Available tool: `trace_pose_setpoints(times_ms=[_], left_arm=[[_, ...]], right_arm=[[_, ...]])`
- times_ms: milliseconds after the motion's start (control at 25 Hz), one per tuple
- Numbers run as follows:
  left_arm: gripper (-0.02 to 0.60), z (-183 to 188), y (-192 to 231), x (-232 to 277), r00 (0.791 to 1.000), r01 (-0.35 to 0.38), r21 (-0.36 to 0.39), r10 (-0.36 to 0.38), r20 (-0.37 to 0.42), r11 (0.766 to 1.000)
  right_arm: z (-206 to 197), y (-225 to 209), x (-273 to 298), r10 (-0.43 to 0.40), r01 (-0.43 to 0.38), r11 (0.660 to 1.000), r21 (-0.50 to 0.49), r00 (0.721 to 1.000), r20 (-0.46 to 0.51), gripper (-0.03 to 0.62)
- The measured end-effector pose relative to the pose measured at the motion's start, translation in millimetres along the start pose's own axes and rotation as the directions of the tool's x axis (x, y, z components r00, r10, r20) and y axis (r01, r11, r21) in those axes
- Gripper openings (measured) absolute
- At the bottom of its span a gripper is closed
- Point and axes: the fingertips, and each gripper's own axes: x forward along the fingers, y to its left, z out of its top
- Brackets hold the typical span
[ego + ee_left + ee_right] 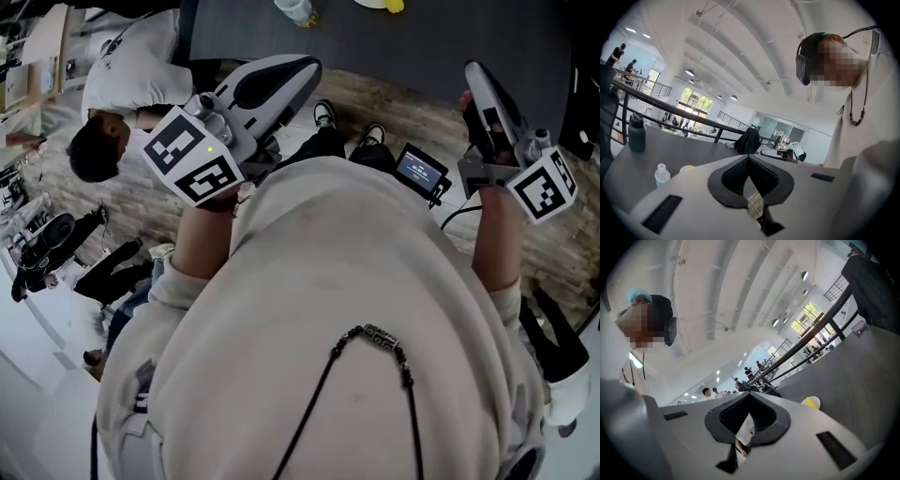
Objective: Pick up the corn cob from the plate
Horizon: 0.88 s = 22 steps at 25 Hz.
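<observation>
My left gripper (748,157) and right gripper (749,394): both jaws closed, empty. Yellow corn cob (813,403) sits on white round plate (808,400), well off across dark grey table (862,380).

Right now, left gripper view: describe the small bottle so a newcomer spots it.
Start at the dark grey table. On its near side stands a small clear bottle with a white cap; the tall flask behind it is dark and opaque.
</observation>
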Motion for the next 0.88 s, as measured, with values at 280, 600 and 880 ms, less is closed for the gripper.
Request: trace_pose_setpoints(times_ms=[280,600,880], left_arm=[[0.002,36.9,39.0,1.0,0.997,0.078,0.015,-0.078,-0.013,0.997],[0.002,-53.8,69.6,92.0,0.972,0.001,-0.245,-0.058,-0.226,0.969],[0.002,-43.0,104.8,82.6,0.978,0.048,-0.284,-0.104,-0.184,0.958]], right_arm=[[23.0,7.6,26.9,-0.080,0.080,0.997,-0.010,0.997,0.022,0.011],[-43.8,-113.2,-2.1,-0.147,0.194,0.943,0.270,0.972,-0.182,0.011],[-38.2,-97.7,36.9,-0.173,0.215,0.957,0.197,0.962,-0.209,0.011]])
